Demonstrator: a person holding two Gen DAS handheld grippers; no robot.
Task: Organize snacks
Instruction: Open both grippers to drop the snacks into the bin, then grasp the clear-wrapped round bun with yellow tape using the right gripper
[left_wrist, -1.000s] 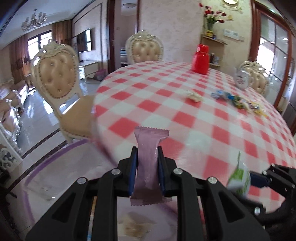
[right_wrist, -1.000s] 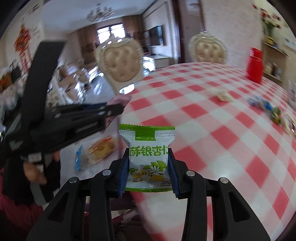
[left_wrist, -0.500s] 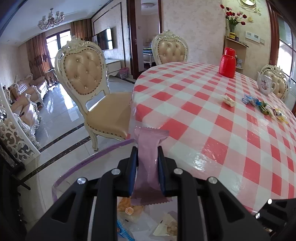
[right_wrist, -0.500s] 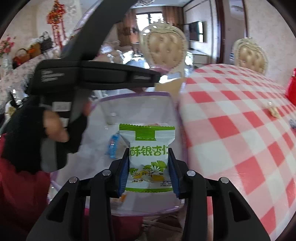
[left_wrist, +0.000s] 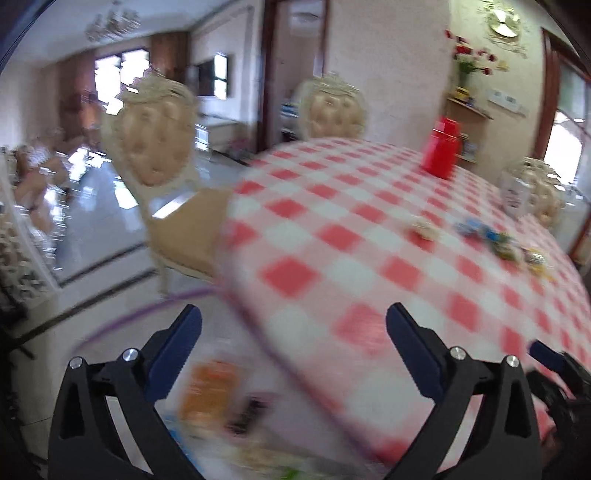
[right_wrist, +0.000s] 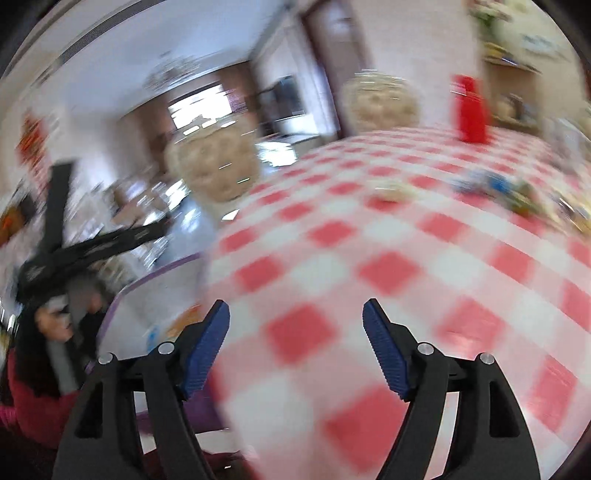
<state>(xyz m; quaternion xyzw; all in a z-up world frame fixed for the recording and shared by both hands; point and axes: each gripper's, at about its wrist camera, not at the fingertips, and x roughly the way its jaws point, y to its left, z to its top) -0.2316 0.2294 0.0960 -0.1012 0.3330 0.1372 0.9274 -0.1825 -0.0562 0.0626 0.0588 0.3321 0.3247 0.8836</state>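
Checked round table (left_wrist: 369, 236), red jug (left_wrist: 441, 147), scattered snacks (left_wrist: 495, 240)

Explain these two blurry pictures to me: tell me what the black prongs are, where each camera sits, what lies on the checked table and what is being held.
There is no robot. A person carries a two-finger tool in each hand, with a camera on each looking along its fingers. The black prongs with blue pads are those tools: the left gripper in one picture, the right gripper in the other. Both pairs of jaws have just been opening and now stand apart with nothing between them. On the red-and-white checked table stand a red jug and some loose wrapped snacks. Beside the table's edge is a clear purple-rimmed bin with packets inside, too blurred to name.
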